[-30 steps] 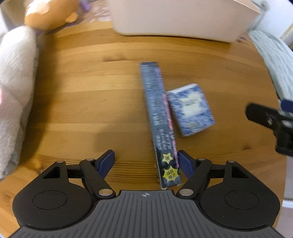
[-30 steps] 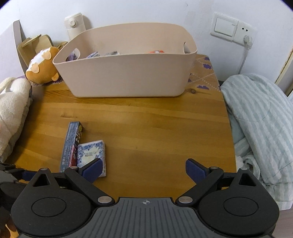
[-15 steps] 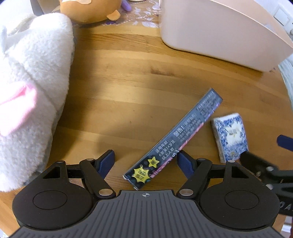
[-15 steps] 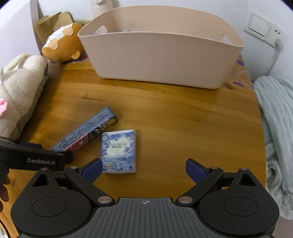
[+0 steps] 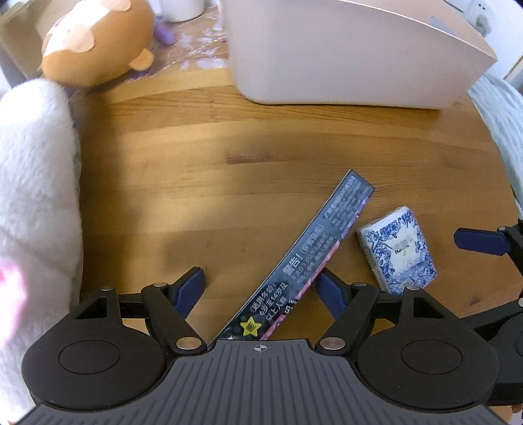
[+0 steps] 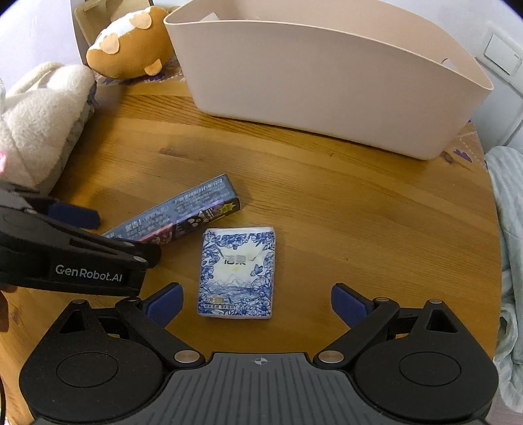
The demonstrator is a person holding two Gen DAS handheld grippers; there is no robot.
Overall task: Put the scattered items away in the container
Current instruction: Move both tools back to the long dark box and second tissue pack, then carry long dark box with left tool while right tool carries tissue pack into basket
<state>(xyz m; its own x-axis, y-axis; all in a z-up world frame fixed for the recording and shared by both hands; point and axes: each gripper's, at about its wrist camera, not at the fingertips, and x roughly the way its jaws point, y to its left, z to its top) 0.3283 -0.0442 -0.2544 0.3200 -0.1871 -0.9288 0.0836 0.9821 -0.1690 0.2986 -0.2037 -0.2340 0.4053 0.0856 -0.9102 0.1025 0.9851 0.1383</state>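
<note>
A long dark box (image 5: pixel 313 248) with a yellow star lies slantwise on the wooden table (image 5: pixel 196 163). Its near end sits between the fingers of my left gripper (image 5: pixel 261 287), which is open; the right pad is close beside the box and the left pad stands well clear. A blue-and-white tissue pack (image 6: pixel 237 271) lies flat next to the box. My right gripper (image 6: pixel 256 302) hovers just behind the pack, open and wider than it. The beige container (image 6: pixel 327 75) stands at the back of the table. The left gripper's fingers (image 6: pixel 75 212) show at the left of the right wrist view.
A brown plush (image 6: pixel 130 42) lies left of the container, and a white fluffy plush (image 5: pixel 36 196) fills the table's left side. Striped bedding (image 6: pixel 510 229) hangs past the right edge. A white cup (image 5: pixel 181 8) stands behind the plush.
My left gripper has shifted and rolled, so the dark box now runs slantwise between its fingers. My right gripper has come down and over, bringing the tissue pack in front of its fingers.
</note>
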